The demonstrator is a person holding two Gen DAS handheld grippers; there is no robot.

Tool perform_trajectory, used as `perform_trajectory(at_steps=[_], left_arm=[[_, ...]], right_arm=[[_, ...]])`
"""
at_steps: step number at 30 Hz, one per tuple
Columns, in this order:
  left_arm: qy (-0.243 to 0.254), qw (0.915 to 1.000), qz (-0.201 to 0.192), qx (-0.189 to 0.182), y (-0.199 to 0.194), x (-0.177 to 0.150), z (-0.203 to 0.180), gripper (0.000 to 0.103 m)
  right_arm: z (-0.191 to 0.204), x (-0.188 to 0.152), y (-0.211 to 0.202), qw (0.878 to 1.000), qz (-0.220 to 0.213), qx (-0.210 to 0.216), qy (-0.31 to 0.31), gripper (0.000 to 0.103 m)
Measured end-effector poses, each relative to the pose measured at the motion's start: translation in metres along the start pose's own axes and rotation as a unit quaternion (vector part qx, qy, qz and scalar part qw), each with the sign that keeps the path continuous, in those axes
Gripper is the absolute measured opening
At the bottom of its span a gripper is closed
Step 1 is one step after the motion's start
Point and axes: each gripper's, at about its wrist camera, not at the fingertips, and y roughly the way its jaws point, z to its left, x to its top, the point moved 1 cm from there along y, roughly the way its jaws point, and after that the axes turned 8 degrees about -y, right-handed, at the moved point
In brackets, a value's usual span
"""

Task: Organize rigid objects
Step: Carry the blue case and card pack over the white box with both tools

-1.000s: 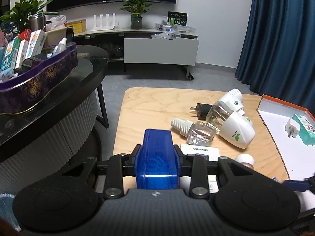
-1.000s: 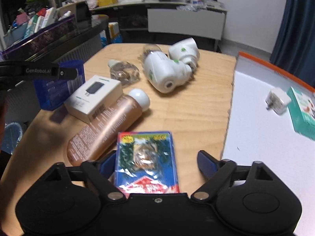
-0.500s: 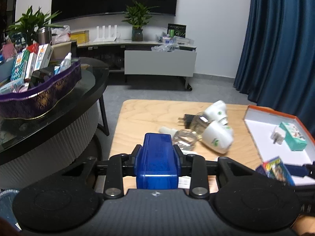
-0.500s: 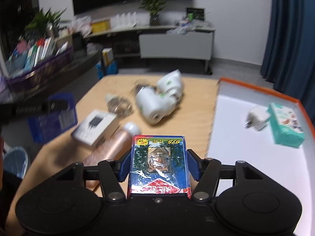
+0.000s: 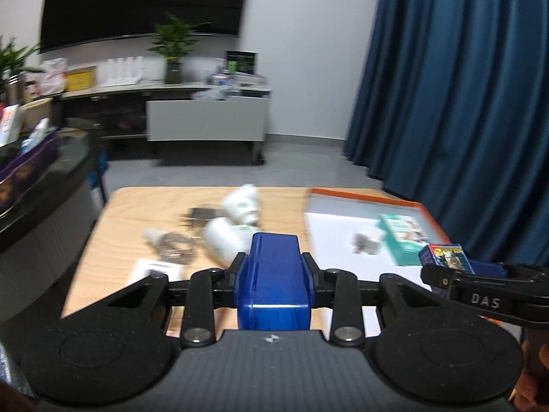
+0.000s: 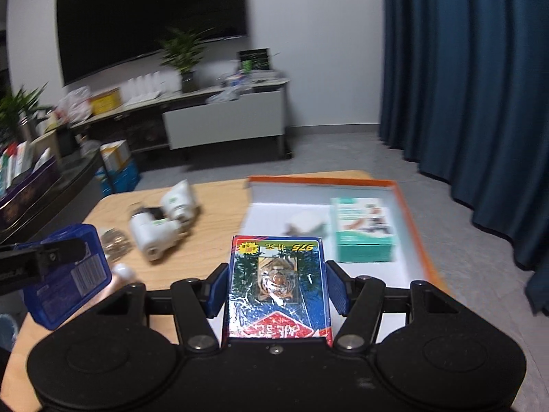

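Step in hand: transfer. Both tongs are loaded and carried above the tabletop (image 6: 219, 202), facing the orange-rimmed tray (image 6: 410, 213) at its right end.

Left tongs (image 5: 274, 271): closed down narrow on a blue plastic case (image 5: 274, 285), pads pressing both its sides. The right wrist view shows the same case from the side, its label panel outward, clear of the wood.

Right tongs (image 6: 277, 283): clamped at a middling width on a blue playing-card box (image 6: 277, 285) with a tiger picture, held flat with the printed face up. Its far end reaches over the tray's near left part.

Tray contents: a teal carton (image 6: 363, 230) at the far right and a white plug adapter (image 6: 305, 223) just left of it. The near white floor is bare.

Left unsorted on the tabletop: two white plug-in diffusers (image 6: 161, 226), a clear refill bottle (image 5: 171, 243), a white UGREEN box (image 5: 154, 269).

Judgement: the next move calls for lowering the card box onto the bare near floor, clear of carton and adapter, before releasing. The blue case should follow beside it; the two tongs ride close together, so one should go first.
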Motion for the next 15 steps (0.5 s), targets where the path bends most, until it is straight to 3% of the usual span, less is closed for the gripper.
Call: perform_trajectory(at_steps=[7,15], left_arm=[[0.026,0.9991,0.006,-0.033,0.012,0.004,-0.047,0.034],[0.031,0.9989,-0.001,-0.036,0.011,-0.005,-0.072,0.034]], right_arm=[[-0.039,-0.001,-0.012,0.999,-0.012,-0.028,0.025,0.071],[-0.057,-0.007,-0.021,0.999,-0.015,-0.029,0.034,0.071]])
